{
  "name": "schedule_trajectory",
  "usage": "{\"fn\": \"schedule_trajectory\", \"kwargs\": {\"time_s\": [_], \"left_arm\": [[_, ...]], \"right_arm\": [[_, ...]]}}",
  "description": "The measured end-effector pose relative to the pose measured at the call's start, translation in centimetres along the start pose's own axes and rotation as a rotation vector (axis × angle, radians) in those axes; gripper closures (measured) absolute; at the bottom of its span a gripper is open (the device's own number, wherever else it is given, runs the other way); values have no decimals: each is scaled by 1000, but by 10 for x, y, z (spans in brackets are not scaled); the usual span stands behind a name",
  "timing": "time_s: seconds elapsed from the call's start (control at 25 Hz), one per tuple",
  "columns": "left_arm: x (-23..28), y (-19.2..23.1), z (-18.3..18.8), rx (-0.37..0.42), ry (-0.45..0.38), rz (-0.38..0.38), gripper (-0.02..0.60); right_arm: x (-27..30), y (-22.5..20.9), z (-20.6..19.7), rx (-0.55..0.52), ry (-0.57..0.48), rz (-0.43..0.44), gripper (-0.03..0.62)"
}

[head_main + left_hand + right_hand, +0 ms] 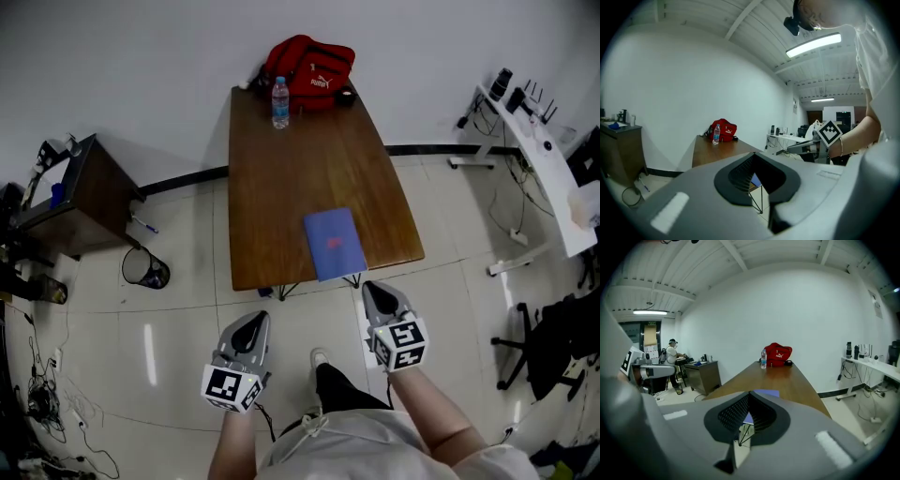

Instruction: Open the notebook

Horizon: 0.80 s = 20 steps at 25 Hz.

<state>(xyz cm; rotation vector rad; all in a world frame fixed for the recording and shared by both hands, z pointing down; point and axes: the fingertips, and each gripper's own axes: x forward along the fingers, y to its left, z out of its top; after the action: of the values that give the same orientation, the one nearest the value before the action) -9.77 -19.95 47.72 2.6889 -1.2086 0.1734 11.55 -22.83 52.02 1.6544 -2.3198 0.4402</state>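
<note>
While the left gripper (254,322) and right gripper (378,293) hold jaws closed, empty, the blue notebook (335,244) lies shut

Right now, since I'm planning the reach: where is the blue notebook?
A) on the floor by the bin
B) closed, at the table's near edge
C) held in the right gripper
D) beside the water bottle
B: the notebook lies closed at the near edge of the table, well away from the water bottle at the far end.

Glossy wooden table (281,178); matt notebook (335,244) (smooth cover); cloth bag (309,64); plastic bottle (279,103).
</note>
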Motion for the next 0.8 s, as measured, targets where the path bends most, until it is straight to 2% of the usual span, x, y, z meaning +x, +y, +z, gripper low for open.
{"fn": "schedule_trajectory", "kwargs": {"time_s": [0.08,0.32,0.36,0.4,0.68,0.8], "left_arm": [[27,7,-5,2,26,-15,575],[85,24,-41,-73,114,-38,575],[91,27,-47,-85,127,-39,575],[97,30,-53,-96,138,-39,575],[119,32,-84,-147,200,-46,575],[125,28,-89,-157,208,-56,574]], "right_arm": [[26,-19,-11,8,51,-9,586],[78,-66,-67,56,223,-57,579],[83,-72,-77,67,245,-65,531],[89,-78,-85,76,263,-72,517],[103,-94,-130,137,347,-88,517],[105,-92,-137,147,336,-84,523]]}}
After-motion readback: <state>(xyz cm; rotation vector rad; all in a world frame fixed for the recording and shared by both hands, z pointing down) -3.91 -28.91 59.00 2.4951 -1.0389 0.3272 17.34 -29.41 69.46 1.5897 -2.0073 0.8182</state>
